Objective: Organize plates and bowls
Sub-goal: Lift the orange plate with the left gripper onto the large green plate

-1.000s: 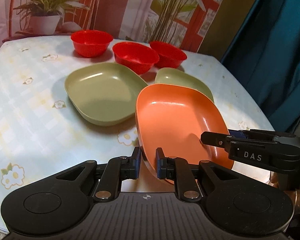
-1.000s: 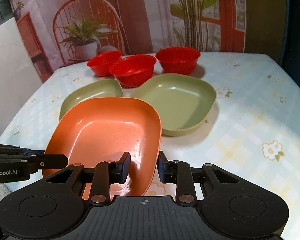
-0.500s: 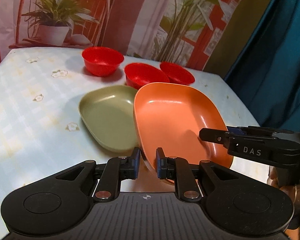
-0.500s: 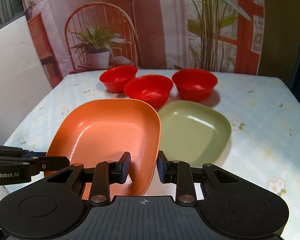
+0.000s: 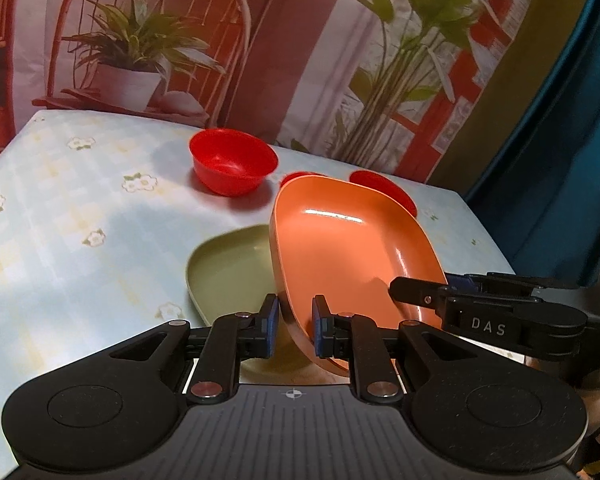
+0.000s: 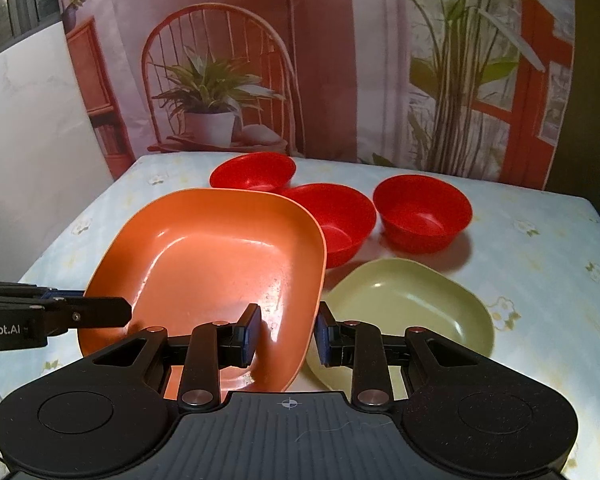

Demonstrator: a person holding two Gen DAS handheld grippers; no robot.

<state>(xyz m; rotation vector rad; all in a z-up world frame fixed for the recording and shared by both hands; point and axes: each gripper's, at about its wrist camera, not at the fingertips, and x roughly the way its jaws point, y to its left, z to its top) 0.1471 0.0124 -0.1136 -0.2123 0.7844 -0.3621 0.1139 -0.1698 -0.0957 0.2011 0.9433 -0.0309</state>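
Your left gripper is matte black, with blue pads on the inner faces of its fingers, silver pivot screws on the linkage arms, two round recessed discs on its wide body and a ribbed centre panel bearing a small crosshair mark. Your right gripper looks the same; its side carries white lettering, "DAS", while the left gripper's side reads "Robot.AI".

Plate left of 2nd plate (three bowls behind).
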